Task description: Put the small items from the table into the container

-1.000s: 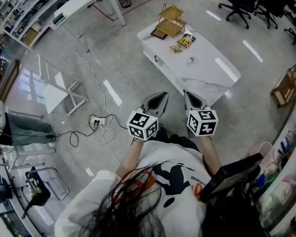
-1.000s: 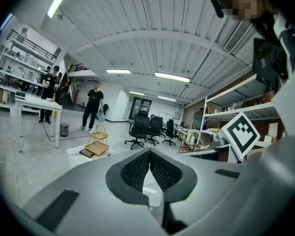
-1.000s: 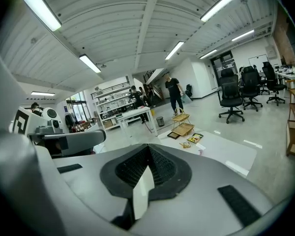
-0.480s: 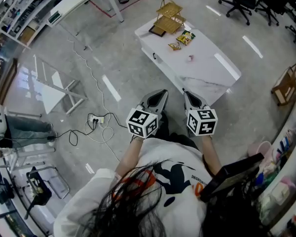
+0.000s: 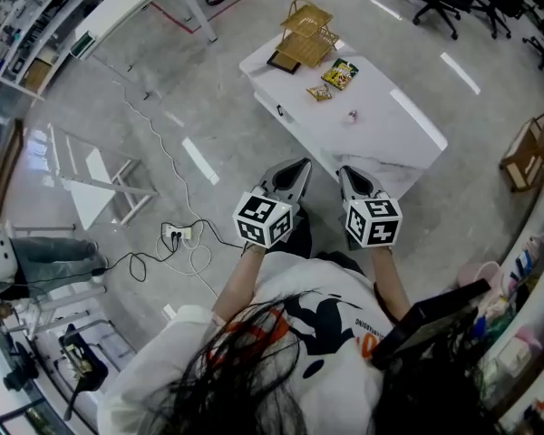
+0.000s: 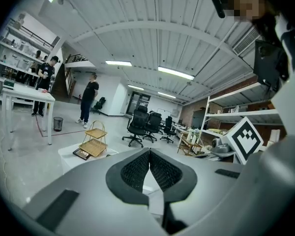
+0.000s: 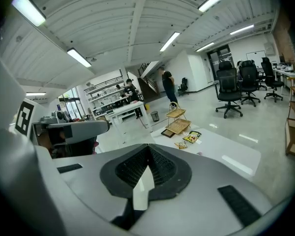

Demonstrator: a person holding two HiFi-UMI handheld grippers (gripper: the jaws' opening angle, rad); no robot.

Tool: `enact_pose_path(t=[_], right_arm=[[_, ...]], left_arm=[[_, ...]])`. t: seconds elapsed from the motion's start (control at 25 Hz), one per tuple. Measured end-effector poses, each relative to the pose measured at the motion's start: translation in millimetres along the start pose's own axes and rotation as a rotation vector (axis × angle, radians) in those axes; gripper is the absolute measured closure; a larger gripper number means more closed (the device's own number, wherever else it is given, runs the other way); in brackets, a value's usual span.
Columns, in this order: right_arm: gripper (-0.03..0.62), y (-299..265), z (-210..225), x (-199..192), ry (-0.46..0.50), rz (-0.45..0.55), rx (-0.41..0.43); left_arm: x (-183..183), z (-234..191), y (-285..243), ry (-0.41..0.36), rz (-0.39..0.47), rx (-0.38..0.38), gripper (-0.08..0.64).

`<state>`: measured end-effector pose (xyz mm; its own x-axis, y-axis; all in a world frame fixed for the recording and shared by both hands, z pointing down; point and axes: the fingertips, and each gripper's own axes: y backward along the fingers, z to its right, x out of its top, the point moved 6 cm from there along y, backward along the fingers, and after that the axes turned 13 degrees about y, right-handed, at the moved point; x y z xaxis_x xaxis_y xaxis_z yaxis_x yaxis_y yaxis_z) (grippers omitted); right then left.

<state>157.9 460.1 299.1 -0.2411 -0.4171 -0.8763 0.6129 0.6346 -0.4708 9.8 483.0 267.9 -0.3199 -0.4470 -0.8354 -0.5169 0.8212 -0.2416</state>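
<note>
container [image 5: 310, 49], gold wire, two tiers

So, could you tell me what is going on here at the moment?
A person holds a gripper in each hand. The left gripper and the right gripper are both shut and empty, held short of the white table. On the table lie a snack packet, a smaller packet, a small pink item and a dark flat item beside a gold wire basket. Nothing is picked up yet.
</note>
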Motion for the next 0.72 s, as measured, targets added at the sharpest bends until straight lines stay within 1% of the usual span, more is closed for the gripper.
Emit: enact_pose_path(t=[0.24, 0.56, 0.72], right_arm=[[0.578, -59.3, 7.7, 20.7, -0.050, -0.032, -0.018], [0.578, -125.8, 20.9, 47.6, -0.113, -0.062, -0.076], [0.578, -153.1, 25.7, 57.5, -0.141, -0.073, -0.121]], left_arm=[[32.6, -47.8, -32.6, -0.027, -0.068, -0.036, 0.554], [70.2, -108.0, -70.4, -0.010, -0.126, -0.087, 0.554], [86.3, -138.5, -87.1, 0.023, -0.144, -0.120, 0.554]])
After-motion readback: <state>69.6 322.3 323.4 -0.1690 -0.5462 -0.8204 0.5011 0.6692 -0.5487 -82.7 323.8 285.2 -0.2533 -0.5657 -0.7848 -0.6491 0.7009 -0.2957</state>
